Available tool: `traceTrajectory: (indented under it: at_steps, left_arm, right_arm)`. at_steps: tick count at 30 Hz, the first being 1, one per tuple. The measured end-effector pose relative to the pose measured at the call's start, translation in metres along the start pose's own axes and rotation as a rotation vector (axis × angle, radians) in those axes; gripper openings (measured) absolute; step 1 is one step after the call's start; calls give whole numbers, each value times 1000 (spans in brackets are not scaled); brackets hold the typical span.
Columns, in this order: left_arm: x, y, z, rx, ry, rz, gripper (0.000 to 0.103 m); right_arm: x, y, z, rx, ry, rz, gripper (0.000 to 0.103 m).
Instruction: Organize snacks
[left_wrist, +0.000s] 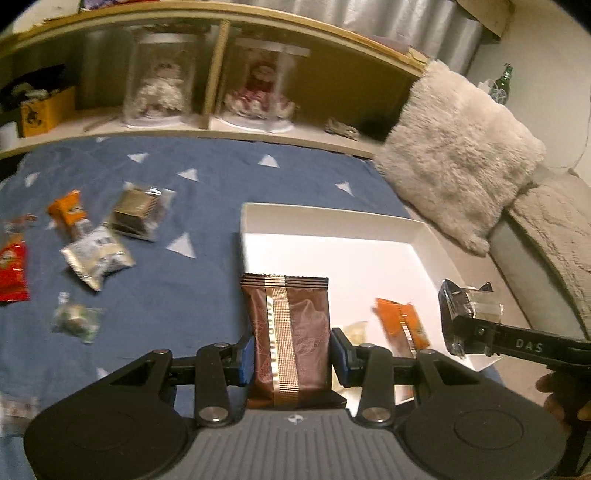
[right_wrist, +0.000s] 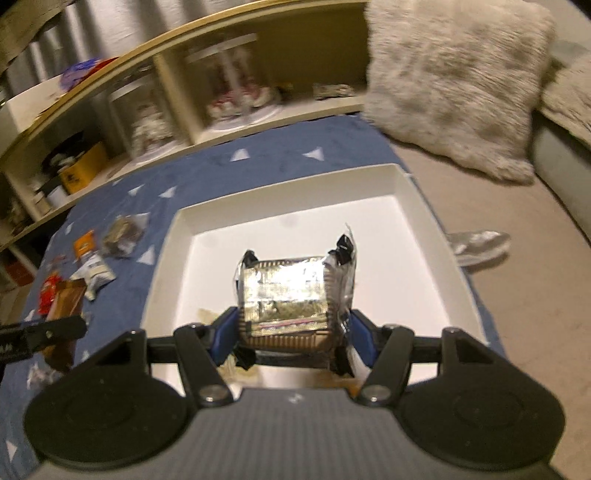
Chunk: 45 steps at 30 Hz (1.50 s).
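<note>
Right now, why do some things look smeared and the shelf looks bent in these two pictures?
Left wrist view: the wooden shelf bows from fisheye distortion, the loose snack packets on the blue triangle-patterned bedspread are motion-blurred, and the gripped brown foil snack packet stays sharp. Right wrist view: the shelf and the fluffy beige cushion smear more, and glare whitens the clear-wrapped biscuit pack.

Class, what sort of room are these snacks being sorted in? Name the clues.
Probably a bedroom: a blue quilt covers the surface, a fluffy pillow sits beside it, and a headboard shelf displays dolls in clear cases.
</note>
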<state>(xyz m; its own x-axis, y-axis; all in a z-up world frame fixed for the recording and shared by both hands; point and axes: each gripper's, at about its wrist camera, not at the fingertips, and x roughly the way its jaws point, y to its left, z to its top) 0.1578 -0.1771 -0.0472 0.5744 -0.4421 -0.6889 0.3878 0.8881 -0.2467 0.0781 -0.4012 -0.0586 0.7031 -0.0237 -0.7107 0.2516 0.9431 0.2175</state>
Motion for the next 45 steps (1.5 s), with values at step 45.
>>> traceTrajectory:
  at_steps: [45]
  left_arm:
    - [158,17,69,-58,46,59,43]
  right_arm:
    - [67,-74,-7,-13,188,-74,70]
